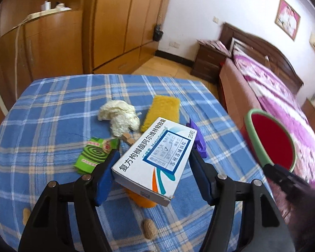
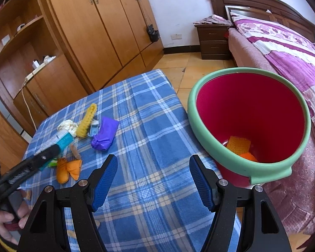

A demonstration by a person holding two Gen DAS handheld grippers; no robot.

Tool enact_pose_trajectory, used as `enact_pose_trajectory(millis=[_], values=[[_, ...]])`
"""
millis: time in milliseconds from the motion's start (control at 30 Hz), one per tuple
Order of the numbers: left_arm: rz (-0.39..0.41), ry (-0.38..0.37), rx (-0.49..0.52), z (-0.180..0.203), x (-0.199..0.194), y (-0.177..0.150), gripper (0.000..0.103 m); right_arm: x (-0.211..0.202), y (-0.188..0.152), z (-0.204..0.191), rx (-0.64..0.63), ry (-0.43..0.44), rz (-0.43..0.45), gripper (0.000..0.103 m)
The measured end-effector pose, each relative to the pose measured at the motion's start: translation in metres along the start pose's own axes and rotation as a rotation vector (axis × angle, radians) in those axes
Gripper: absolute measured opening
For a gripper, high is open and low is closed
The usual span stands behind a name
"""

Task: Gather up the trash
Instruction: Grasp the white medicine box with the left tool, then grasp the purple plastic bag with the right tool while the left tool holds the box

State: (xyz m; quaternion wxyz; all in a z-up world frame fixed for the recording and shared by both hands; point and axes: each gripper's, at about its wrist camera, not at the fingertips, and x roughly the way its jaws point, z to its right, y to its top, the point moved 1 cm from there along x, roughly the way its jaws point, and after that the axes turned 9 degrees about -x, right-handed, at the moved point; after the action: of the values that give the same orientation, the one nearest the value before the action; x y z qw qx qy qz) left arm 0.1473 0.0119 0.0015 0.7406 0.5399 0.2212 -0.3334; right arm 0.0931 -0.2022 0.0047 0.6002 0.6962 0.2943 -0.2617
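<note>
My left gripper (image 1: 153,153) is shut on a white medicine box (image 1: 155,159), which sits tilted between the blue pads above the blue plaid table (image 1: 52,113). Below and beyond it lie a crumpled white tissue (image 1: 119,115), a yellow scrubber (image 1: 161,111), a green mosquito-coil pack (image 1: 94,153), a purple wrapper (image 1: 197,140) and an orange scrap (image 1: 142,199). My right gripper (image 2: 153,157) hangs open and empty over the table, left of a red bucket with a green rim (image 2: 250,174). Orange and yellow pieces (image 2: 239,145) lie in the bucket.
The right wrist view shows the left gripper (image 2: 42,157) at the table's left with a hand below it. Peanut shells (image 1: 150,229) lie near the front edge. A wooden wardrobe (image 2: 107,31) stands behind, a bed (image 2: 294,52) and a nightstand (image 2: 214,42) to the right.
</note>
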Motion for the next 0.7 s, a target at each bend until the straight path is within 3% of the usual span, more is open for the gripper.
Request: enact_pose_trajectory(millis=[267, 700], values=[[0.087, 0.074, -0.075, -0.023, -0.016, 0.008, 0.068, 0.012, 0.007, -0.017, -0.031, 0.023, -0.014, 0.072], [0.102, 0.122, -0.130, -0.048, -0.009, 0.006, 0.068, 0.053, 0.022, -0.046, -0.080, 0.093, -0.052, 0.072]])
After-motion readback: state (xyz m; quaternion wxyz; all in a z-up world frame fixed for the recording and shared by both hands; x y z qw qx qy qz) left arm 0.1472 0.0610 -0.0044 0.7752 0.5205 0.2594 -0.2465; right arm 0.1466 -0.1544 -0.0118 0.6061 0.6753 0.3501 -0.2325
